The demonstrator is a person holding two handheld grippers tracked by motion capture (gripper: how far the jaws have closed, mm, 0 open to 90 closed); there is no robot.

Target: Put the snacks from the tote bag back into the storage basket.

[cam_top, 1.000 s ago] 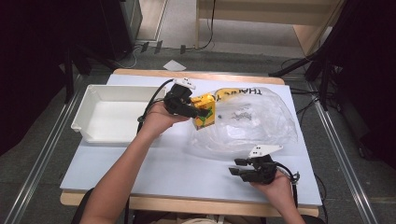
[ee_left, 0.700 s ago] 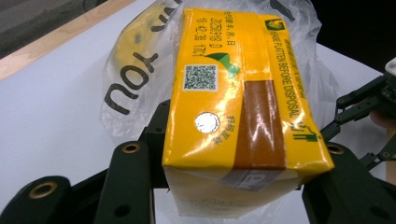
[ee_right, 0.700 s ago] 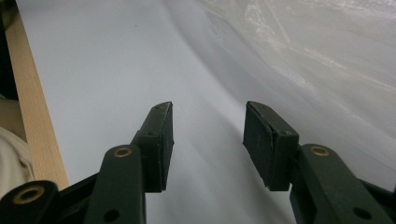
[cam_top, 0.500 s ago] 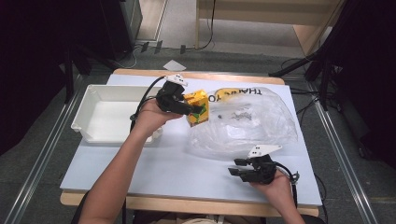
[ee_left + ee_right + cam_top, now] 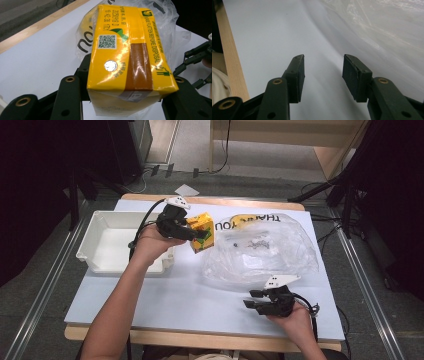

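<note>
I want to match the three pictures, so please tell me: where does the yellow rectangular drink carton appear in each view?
High view: the yellow rectangular drink carton is left of centre, gripped by the left hand-held gripper, right of the white plastic bin.
Left gripper view: centre, between the black jaws.
Right gripper view: not in it.
Shared landmark: the clear crumpled plastic bag.

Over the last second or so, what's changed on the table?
The left gripper, shut on the yellow carton, carried it away from the clear plastic bag, up and toward the white tray. The right gripper stayed by the table's near edge, jaws open with nothing between them. Bag and tray kept their places.
</note>
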